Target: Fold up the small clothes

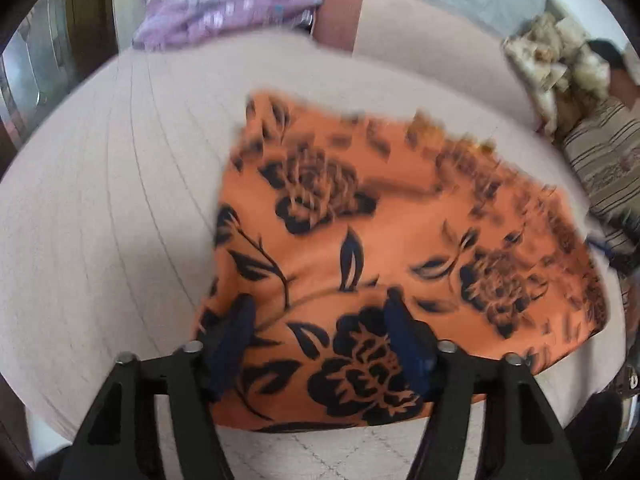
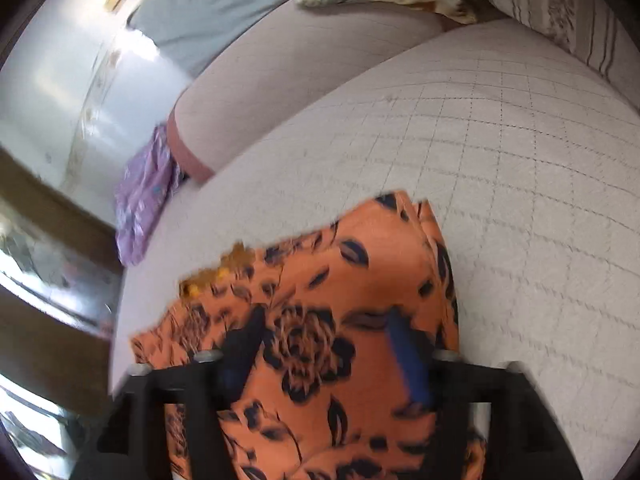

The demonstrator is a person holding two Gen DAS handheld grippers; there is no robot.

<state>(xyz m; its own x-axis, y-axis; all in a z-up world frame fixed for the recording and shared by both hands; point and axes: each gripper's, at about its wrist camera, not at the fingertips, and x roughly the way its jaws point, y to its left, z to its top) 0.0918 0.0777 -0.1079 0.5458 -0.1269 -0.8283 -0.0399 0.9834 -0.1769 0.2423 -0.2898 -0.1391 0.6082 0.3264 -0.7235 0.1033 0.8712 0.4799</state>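
Nearest in the left wrist view, the left gripper [image 1: 320,344] hangs over the near edge of an orange cloth [image 1: 400,232] printed with dark flowers, its jaws spread wide with cloth showing between them and nothing pinched. The cloth lies flat on a pale quilted cushion [image 1: 112,208], its near edge close to the cushion's front edge, its left edge straight, its far edge ragged with blur. To the left of the cloth the cushion is bare all the way to its rim. In the right wrist view the right gripper [image 2: 324,344] also hovers over the cloth [image 2: 360,272], jaws apart and holding nothing. Here a corner of the cloth points away, with open cushion [image 2: 520,160] to the right and beyond. Farther off, a purple garment [image 1: 224,4] lies bunched at the cushion's far end, well apart from the cloth, and a striped pillow [image 1: 604,168] sits at the right edge
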